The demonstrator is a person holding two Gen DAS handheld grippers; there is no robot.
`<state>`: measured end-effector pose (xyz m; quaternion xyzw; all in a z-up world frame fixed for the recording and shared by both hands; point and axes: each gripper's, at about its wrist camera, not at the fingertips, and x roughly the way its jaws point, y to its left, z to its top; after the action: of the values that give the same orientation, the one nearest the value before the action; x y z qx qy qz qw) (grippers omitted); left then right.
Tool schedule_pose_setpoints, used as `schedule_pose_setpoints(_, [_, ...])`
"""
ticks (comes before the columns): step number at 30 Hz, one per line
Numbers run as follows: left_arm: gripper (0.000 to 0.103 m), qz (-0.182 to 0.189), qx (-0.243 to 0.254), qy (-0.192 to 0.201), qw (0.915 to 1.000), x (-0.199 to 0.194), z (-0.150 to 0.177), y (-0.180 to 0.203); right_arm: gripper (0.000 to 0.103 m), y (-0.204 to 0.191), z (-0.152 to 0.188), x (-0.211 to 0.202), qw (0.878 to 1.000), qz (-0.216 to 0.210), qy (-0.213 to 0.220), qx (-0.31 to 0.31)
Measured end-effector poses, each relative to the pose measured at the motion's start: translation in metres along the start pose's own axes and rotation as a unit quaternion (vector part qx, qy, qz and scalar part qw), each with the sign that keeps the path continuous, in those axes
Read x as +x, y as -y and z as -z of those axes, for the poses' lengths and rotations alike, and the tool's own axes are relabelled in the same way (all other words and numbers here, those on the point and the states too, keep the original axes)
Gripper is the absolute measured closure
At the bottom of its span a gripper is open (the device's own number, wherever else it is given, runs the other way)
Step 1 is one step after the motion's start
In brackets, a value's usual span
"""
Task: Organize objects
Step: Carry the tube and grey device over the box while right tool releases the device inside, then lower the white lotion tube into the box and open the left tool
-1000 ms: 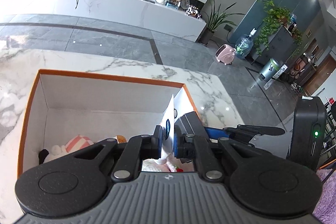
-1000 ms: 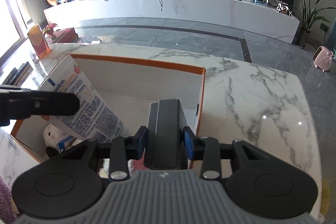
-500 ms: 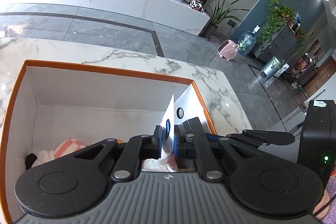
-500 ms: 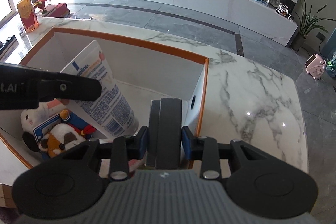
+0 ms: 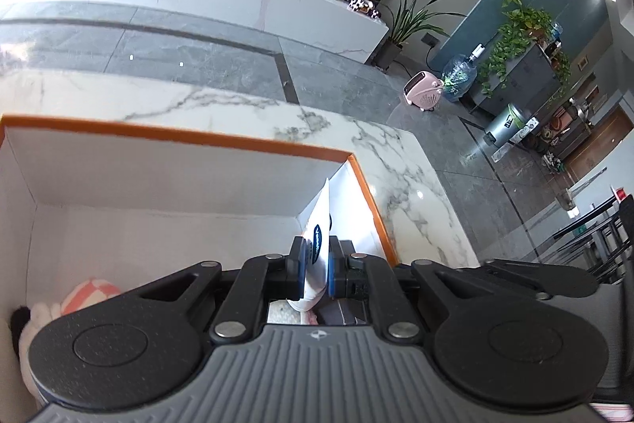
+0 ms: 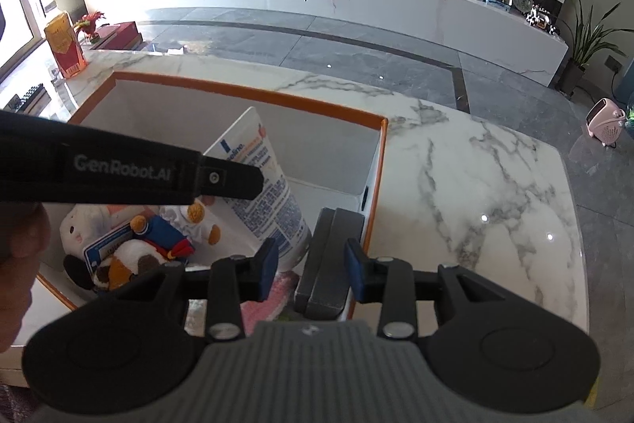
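The left gripper's (image 5: 317,266) jaws are clamped on the flat end of a white lotion tube (image 6: 261,193); the right gripper's (image 6: 311,270) jaws stand apart, a dark grey flat case (image 6: 331,260) between them, touching the right pad only. Filling mid-frame, an orange-rimmed white box (image 6: 253,94) sits on the marble table (image 6: 475,185). The tube stands tilted inside it at centre, the case at its right wall. Plush toys (image 6: 130,244) lie lower left in the box.

Bright daylight, fisheye warp, slight blur.
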<state>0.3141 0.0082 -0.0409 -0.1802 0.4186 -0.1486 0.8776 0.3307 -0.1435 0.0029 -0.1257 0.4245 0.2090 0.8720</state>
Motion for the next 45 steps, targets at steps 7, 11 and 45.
schedule_pose_setpoints(7, [0.091,-0.035,0.030,0.030,0.9985,0.012,-0.016,0.012,0.064,0.021,-0.004,-0.028,0.998,0.026,0.051,0.031])
schedule_pose_setpoints(11, [0.091,-0.044,0.045,0.023,0.9977,0.028,-0.024,0.023,0.064,0.030,-0.007,-0.022,0.997,0.035,0.045,0.042])
schedule_pose_setpoints(45, [0.073,-0.047,0.061,-0.008,0.9970,0.010,-0.015,0.048,0.064,0.036,0.002,-0.009,0.997,0.012,0.038,0.072])
